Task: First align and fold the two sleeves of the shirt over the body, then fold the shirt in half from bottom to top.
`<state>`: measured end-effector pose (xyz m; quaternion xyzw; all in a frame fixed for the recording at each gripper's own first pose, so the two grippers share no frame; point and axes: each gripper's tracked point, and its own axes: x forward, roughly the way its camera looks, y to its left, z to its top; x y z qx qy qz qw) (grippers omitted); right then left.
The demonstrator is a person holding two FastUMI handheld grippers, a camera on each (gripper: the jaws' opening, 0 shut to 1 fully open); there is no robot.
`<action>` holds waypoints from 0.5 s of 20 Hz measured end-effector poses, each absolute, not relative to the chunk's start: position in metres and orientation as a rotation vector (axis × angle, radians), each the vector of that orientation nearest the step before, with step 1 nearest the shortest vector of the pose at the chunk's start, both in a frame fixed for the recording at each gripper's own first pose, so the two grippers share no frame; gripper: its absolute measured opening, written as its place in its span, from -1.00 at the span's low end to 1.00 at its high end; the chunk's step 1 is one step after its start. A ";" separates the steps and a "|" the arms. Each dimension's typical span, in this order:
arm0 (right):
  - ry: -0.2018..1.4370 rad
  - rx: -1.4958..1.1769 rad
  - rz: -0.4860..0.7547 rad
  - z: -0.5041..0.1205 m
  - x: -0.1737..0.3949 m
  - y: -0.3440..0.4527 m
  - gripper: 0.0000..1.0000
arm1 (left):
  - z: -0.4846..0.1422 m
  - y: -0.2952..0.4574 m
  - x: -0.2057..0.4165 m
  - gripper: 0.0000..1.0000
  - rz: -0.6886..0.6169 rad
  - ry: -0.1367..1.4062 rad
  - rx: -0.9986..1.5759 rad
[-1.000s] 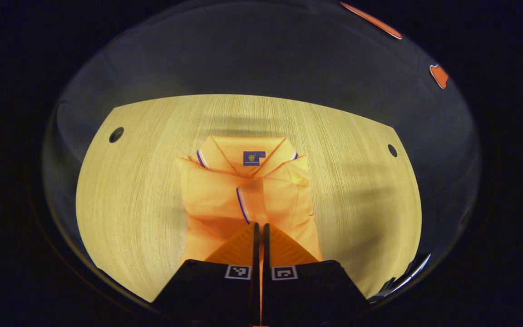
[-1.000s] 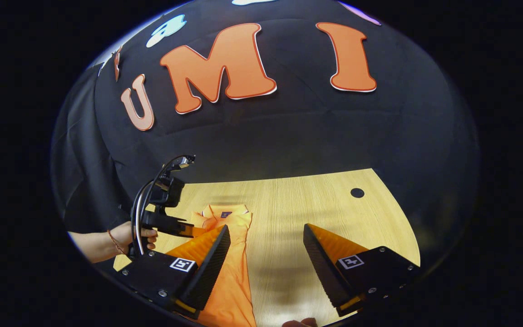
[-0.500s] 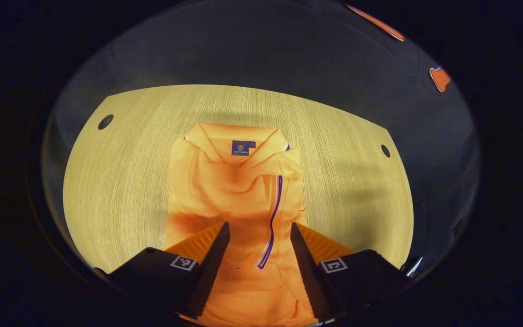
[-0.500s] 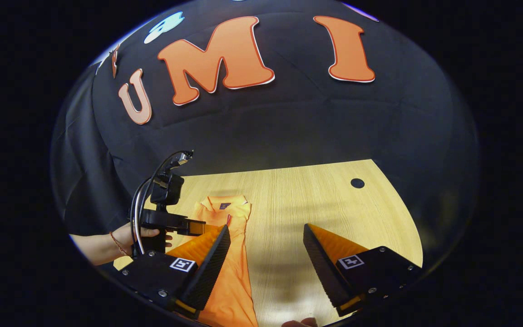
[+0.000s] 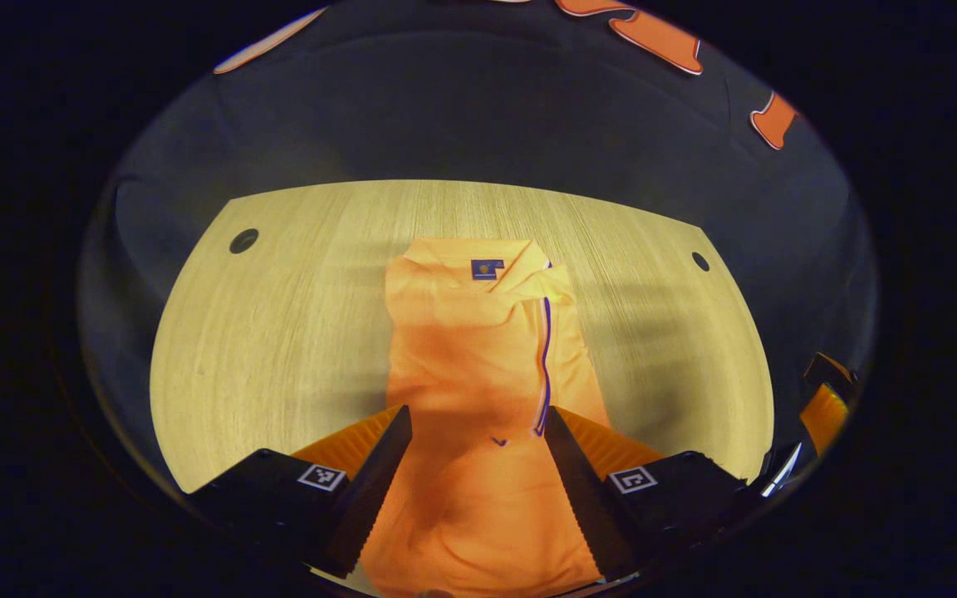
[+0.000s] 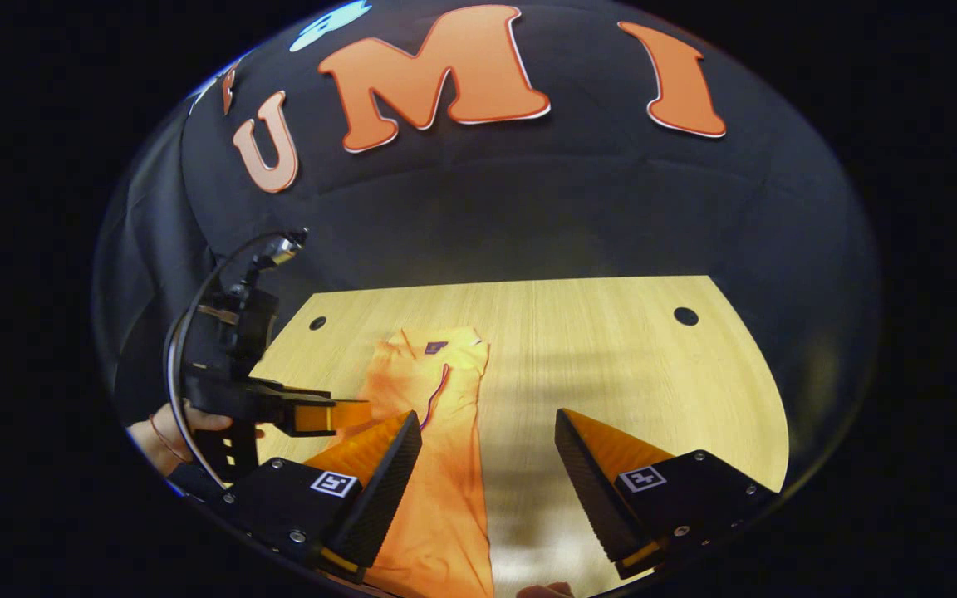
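Observation:
An orange polo shirt lies lengthwise on the wooden table, collar at the far end, both sleeves folded over the body. A striped sleeve cuff edge runs down its right side. My left gripper hovers open above the shirt's lower half, holding nothing. In the right gripper view the same shirt stretches away on the left. My right gripper is open and empty over the shirt's right edge and bare table. The left gripper and the hand holding it appear at the left there.
The table has a round cable hole near each far corner. The black booth cloth hangs close behind the table's far edge. Bare wood lies right of the shirt. Part of the other gripper shows at the right edge.
My left gripper opened, letting go of the sleeve, which now lies flat over the body. It has since drawn back toward the shirt's lower part. The right gripper stayed open and shifted slightly.

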<state>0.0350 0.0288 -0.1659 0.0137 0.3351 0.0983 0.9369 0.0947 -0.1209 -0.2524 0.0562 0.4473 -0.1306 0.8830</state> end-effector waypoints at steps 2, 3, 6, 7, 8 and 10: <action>0.737 0.019 0.198 -0.183 0.026 0.038 0.97 | -0.243 -0.096 0.080 0.98 -0.253 0.908 0.128; 0.763 0.009 0.187 -0.191 0.022 0.039 0.97 | -0.238 -0.083 0.072 0.98 -0.241 0.895 0.136; 0.860 -0.018 0.177 -0.223 -0.002 0.047 0.98 | -0.238 -0.049 0.041 0.98 -0.226 0.899 0.156; 0.901 -0.035 0.179 -0.235 -0.016 0.048 0.98 | -0.241 -0.040 0.027 0.97 -0.229 0.918 0.159; 0.938 -0.058 0.171 -0.246 -0.025 0.046 0.98 | -0.245 -0.031 0.016 0.97 -0.226 0.926 0.149; 0.998 -0.085 0.160 -0.261 -0.049 0.045 0.97 | -0.254 -0.016 -0.007 0.98 -0.217 0.959 0.136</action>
